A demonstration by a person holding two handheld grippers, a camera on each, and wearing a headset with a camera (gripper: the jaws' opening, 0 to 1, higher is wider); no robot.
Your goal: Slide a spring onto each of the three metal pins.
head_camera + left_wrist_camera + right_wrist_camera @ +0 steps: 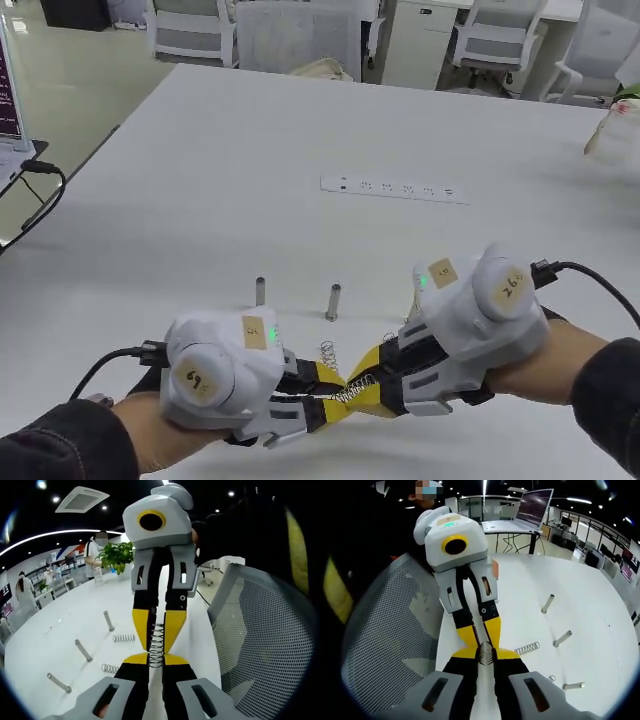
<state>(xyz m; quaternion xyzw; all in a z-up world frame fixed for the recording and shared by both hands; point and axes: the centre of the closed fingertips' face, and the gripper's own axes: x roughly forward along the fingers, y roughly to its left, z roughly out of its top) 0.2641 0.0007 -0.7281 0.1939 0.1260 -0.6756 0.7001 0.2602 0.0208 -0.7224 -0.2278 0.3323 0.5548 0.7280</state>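
Gripping opposite ends of one coiled steel spring (pixel 352 388), the left gripper (pixel 330 387) and the right gripper (pixel 372 384) are both clamped on it above the white tabletop (pixel 250 180), near the three upright metal pins (pixel 83 650). Pulling the grippers apart could overstretch the coils; uneven release could flick it away.

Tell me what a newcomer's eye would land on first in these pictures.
First, the two claws meeting tip to tip near the table's front edge: the left claw and right claw both pinch one spring between them. Just beyond, three bare metal pins stand upright on the white table, with two loose springs lying beside them.
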